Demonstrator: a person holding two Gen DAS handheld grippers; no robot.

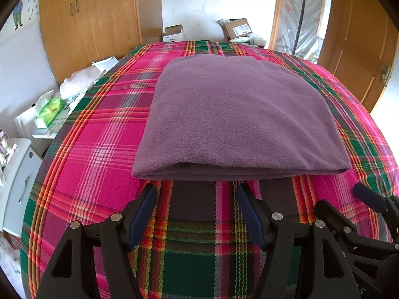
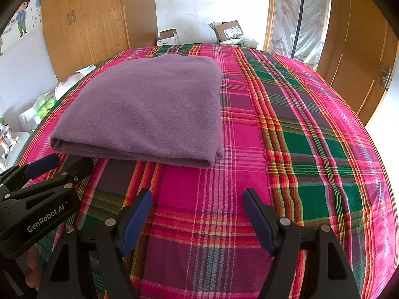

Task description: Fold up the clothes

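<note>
Purple garment: matt fleece, probably. Plaid bedcover: woven cloth. Wardrobe: smooth wood.

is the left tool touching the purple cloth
Apart. The left wrist view shows the left tool open, with plaid bedcover visible between its fingertips and the purple cloth.

Black claw, blue pads (silver screws)

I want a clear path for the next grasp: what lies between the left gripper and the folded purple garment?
Nothing but bare plaid bedspread. In the left wrist view the open left gripper sits just short of the purple garment, its near edge.
</note>
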